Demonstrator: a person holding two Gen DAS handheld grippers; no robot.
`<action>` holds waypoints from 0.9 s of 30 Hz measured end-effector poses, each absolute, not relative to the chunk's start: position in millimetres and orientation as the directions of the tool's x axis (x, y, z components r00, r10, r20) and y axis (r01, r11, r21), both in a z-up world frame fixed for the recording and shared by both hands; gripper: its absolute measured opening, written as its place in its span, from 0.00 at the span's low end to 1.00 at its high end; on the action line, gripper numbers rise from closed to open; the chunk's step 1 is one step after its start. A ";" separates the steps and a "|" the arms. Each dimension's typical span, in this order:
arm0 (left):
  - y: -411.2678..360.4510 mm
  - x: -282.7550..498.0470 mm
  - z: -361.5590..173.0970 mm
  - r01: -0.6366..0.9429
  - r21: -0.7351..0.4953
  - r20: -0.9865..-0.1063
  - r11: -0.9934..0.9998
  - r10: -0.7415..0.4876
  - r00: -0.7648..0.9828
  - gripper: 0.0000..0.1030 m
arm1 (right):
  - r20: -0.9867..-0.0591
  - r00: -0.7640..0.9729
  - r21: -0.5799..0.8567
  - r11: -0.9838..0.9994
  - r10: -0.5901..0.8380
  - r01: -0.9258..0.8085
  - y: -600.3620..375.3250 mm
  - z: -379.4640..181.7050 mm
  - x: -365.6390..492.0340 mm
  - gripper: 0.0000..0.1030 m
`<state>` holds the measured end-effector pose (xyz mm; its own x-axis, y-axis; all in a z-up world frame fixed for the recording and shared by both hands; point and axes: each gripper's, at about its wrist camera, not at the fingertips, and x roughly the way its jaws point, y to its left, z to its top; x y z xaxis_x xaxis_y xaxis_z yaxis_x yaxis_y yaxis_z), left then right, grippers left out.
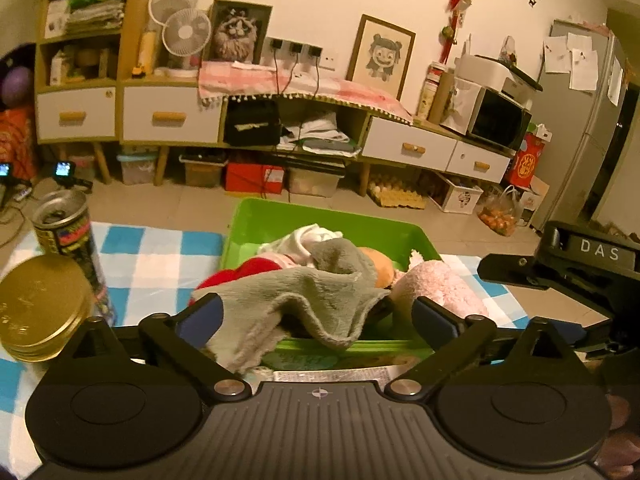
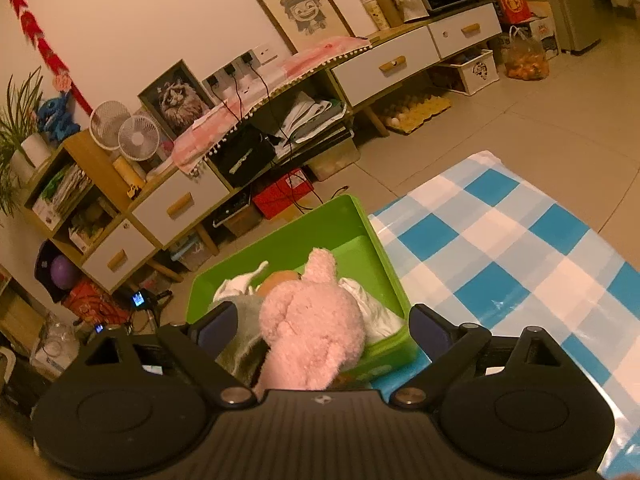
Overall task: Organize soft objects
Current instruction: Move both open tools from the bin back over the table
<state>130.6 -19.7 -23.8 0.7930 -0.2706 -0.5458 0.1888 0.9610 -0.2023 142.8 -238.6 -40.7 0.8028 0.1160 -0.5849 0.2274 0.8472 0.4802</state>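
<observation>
The green bin (image 1: 256,220) looks like smooth, shiny plastic. The gray cloth (image 1: 304,292) in it is soft and fuzzy. The pink plush toy (image 2: 312,320) is fluffy. The checked table cover (image 2: 500,248) is smooth and glossy. The can (image 1: 66,220) has a shiny metal top. The gold lid (image 1: 40,304) is shiny metal. The left tool (image 1: 318,316) is matt black plastic.

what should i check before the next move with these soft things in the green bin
1. Left gripper open: ok.
2. Right gripper open: ok.
3. Grey cloth fully inside the green bin: not ok, a corner hangs over the near rim.
4. Pink plush toy fully inside: not ok, it hangs over the near rim.
5. Checked mat on the right bare of soft things: ok.
6. Can and gold lid clear of the bin: ok.
</observation>
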 end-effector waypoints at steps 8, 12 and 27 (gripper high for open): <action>-10.0 113.1 -23.2 0.215 -0.148 -0.562 0.965 -0.261 0.785 0.95 | -0.624 0.770 0.430 0.881 0.132 0.197 -232.5 -40.4 127.5 0.64; -2.0 104.2 -23.3 0.225 -0.144 -0.568 0.964 -0.267 0.779 0.95 | -0.638 0.756 0.424 0.886 0.144 0.189 -231.9 -40.5 118.3 0.64; 20.6 75.7 -29.0 0.264 -0.129 -0.590 0.956 -0.288 0.754 0.95 | -0.637 0.750 0.402 0.907 0.176 0.128 -227.7 -29.1 82.8 0.65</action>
<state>75.7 20.6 -29.0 0.7543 -0.2877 -0.5901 0.2638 0.9559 -0.1289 82.8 -227.7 -29.1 0.7501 0.1765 -0.6373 0.1283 0.9066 0.4020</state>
